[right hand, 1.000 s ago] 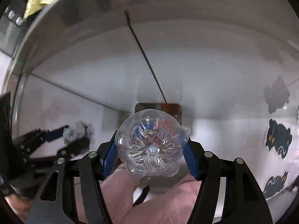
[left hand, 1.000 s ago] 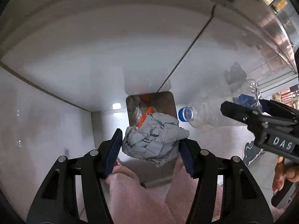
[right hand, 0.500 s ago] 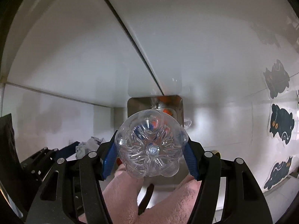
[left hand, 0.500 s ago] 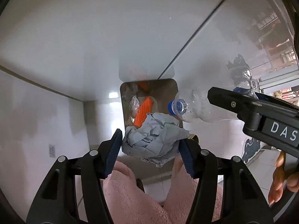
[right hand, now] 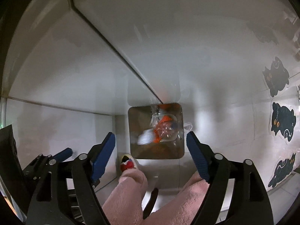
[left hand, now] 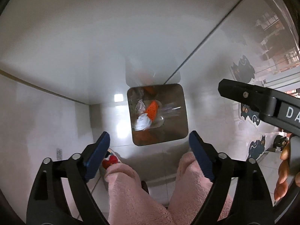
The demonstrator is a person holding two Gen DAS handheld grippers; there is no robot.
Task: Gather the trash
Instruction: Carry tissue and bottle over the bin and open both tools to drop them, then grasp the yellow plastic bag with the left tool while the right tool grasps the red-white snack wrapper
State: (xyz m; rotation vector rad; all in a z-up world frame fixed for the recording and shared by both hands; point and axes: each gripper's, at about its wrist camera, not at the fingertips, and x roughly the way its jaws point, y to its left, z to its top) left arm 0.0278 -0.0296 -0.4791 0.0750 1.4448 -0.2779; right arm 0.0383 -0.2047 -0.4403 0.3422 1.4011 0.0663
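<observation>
- My left tool (left hand: 148,146) has just been opening; its blue pads stand wide apart with nothing between them. A second ago they clamped the crumpled paper.
- My right tool (right hand: 150,144) has just been opening too, and the clear bottle it gripped is gone from its jaws.
- Both items now lie in the bin (left hand: 182,112) straight below: paper wad (left hand: 143,123) at 7 o'clock of the orange scrap (left hand: 152,110), bottle (right hand: 166,130) on top.
- I judge this drop done; both tools are free to fetch more trash.
</observation>
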